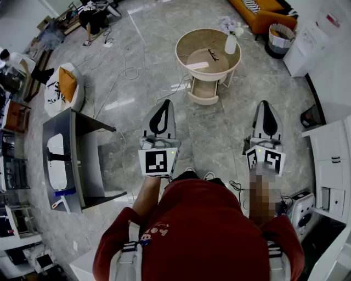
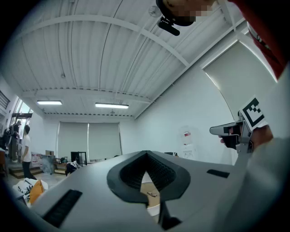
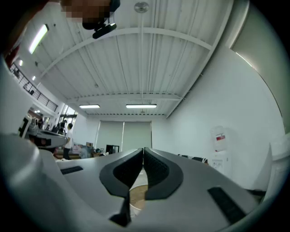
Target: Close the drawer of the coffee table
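Note:
The round beige coffee table [image 1: 184, 46] stands on the marble floor ahead of me. Its drawer [image 1: 204, 91] is pulled out toward me on the near side. A white vase with flowers [image 1: 231, 41] and a small dark object [image 1: 213, 54] rest on the table. My left gripper [image 1: 163, 104] is held level and shut, empty, well short of the drawer and to its left. My right gripper [image 1: 265, 105] is also shut and empty, off to the drawer's right. A sliver of the table [image 2: 151, 194] shows under the closed left gripper [image 2: 146, 155], and likewise under the right gripper [image 3: 143, 150].
A grey desk [image 1: 66, 137] stands at my left, with a white chair holding an orange cushion [image 1: 67, 83] behind it. Cables [image 1: 129, 71] trail over the floor. An orange sofa [image 1: 262, 15], a basket [image 1: 281, 37] and white cabinets [image 1: 329, 148] line the right side.

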{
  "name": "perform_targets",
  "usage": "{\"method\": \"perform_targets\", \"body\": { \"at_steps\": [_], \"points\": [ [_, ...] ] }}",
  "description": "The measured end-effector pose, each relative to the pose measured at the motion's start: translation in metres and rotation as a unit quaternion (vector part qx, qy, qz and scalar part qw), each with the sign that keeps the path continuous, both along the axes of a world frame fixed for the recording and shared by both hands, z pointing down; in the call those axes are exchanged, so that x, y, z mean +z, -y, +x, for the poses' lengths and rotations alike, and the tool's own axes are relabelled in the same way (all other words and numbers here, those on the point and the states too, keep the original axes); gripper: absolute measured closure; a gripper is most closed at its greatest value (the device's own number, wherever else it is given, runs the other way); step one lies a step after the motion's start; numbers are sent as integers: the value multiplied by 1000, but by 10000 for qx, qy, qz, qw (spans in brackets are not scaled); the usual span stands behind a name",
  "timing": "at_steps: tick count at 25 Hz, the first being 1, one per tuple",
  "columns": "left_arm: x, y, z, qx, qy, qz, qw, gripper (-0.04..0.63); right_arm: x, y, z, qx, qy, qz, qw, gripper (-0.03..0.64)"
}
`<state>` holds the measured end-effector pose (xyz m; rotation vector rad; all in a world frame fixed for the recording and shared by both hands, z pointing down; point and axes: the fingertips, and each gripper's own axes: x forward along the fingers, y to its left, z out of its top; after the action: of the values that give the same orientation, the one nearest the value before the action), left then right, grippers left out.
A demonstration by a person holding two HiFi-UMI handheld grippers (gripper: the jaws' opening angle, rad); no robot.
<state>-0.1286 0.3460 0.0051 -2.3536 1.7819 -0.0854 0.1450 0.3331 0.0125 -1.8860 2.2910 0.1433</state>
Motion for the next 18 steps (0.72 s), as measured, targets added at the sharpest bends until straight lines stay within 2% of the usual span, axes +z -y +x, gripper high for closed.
{"method": "perform_targets", "body": {
  "at_steps": [3,5,9,14,18],
  "points": [
    [-13,-6,-10,10,-171,260,9995,582,0,-4,-8,-76,355,-80,9993,594],
    [-13,-5,-15,18,-172,295,9994,581,1,-6,-15,-73,396,-124,9991,594],
    [-7,-4,-22,68,-253,199,9995,581,5,-13,-30,-13,144,-158,9998,594],
    [0,1,-35,185,-346,261,9989,581,18,-19,-44,171,-71,-205,9996,594],
    [16,3,-39,269,-81,-39,9996,583,19,-24,-47,359,-99,-191,9991,594]
  ]
}}
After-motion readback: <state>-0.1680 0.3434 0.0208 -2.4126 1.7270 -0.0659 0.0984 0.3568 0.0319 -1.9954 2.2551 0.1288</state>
